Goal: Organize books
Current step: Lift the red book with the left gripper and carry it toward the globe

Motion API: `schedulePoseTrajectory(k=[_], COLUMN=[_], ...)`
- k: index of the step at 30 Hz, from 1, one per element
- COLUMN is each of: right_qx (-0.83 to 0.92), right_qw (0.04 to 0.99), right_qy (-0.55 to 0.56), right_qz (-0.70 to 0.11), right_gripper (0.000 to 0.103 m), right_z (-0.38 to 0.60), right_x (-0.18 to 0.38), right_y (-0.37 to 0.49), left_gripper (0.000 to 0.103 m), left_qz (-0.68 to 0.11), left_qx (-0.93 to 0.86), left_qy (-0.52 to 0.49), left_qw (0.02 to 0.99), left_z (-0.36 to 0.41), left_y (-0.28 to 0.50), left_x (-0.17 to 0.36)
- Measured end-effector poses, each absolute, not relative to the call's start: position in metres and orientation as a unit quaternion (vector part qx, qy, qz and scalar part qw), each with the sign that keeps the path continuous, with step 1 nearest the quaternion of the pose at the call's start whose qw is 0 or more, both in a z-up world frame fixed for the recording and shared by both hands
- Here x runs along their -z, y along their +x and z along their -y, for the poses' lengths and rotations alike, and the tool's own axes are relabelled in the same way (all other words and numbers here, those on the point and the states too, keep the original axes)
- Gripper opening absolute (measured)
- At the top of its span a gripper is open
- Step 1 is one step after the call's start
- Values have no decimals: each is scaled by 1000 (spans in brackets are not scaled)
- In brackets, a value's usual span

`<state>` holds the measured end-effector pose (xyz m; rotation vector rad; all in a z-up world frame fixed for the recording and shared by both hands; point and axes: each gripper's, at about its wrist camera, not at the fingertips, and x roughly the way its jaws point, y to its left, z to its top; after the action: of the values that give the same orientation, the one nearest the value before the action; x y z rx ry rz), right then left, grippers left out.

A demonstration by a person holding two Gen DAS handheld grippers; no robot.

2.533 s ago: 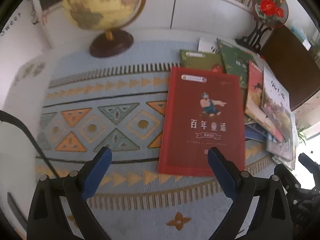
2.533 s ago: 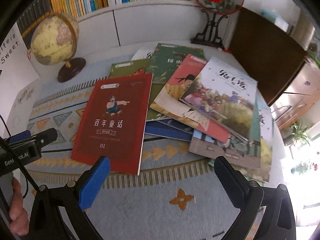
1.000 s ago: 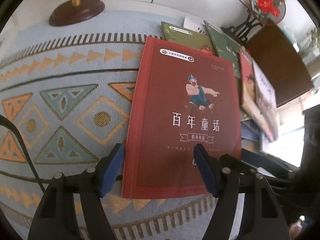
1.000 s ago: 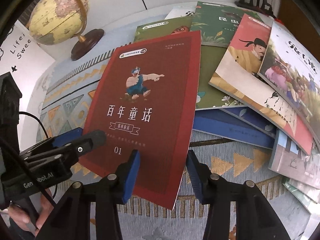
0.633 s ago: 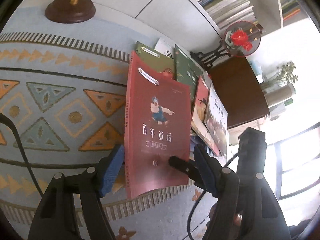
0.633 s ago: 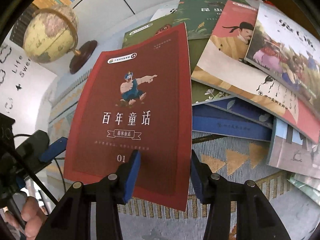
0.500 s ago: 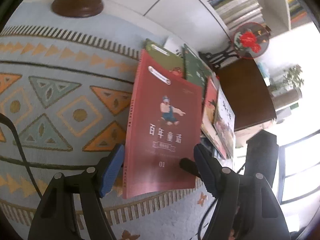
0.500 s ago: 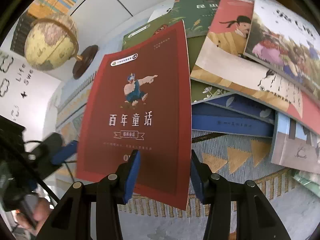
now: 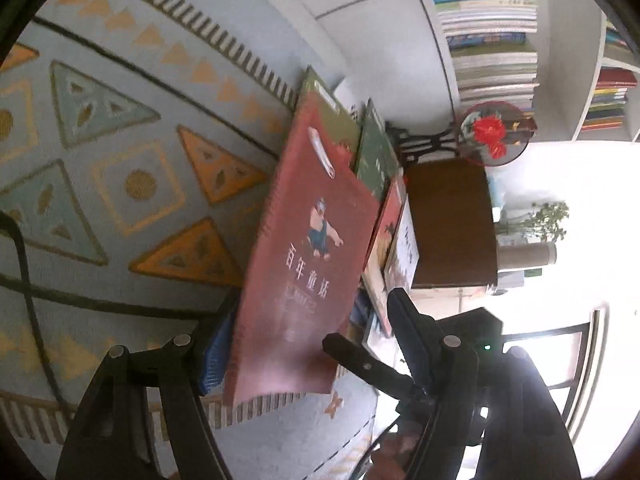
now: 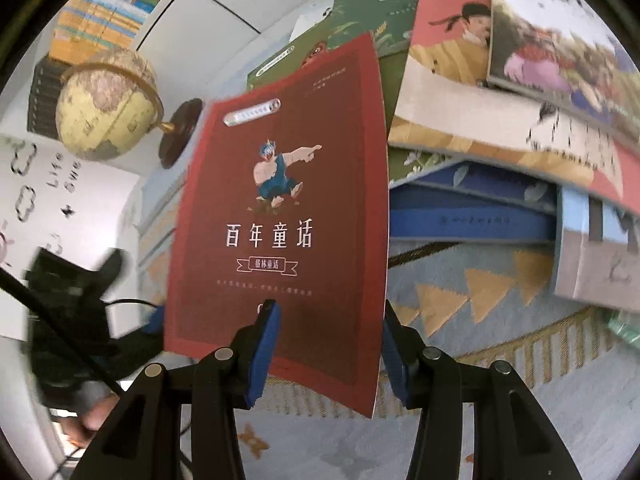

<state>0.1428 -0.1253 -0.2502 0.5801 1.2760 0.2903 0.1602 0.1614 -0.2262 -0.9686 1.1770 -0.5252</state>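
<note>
The red book [image 10: 280, 216] has a dark red cover with white Chinese title and a small pointing cartoon figure. It is lifted off the patterned cloth [image 9: 120, 184] on the counter, tilted. The right tool [image 10: 328, 344] grips its lower edge; the left tool [image 9: 308, 344] stands wide across the book, and I cannot tell whether it presses. At 1 to 3 o'clock of the book lies a pile of books [image 10: 500, 112]; a globe [image 10: 106, 104] at 10 o'clock. A second ago the book lay flat on the cloth.
</note>
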Motion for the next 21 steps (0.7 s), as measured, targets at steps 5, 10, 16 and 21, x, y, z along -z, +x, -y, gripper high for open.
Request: schedulePoseTrajectory(k=[5, 10, 16, 21], right_qx=[-148, -156, -148, -176], right_qw=[749, 755, 742, 711], right_qy=[287, 284, 309, 375], right_qz=[-579, -570, -577, -568], right_gripper=[48, 48, 61, 68], right_z=[125, 129, 140, 152], right_x=[241, 226, 233, 246], right_y=[138, 135, 135, 142], left_gripper=[27, 13, 11, 11], left_qz=[-565, -578, -579, -578], left_qx=[191, 171, 196, 218], left_qy=[-387, -426, -494, -547], left_qw=[703, 675, 618, 564], left_z=[-141, -148, -152, -155], left_y=[163, 163, 168, 169], left_x=[233, 243, 247, 254])
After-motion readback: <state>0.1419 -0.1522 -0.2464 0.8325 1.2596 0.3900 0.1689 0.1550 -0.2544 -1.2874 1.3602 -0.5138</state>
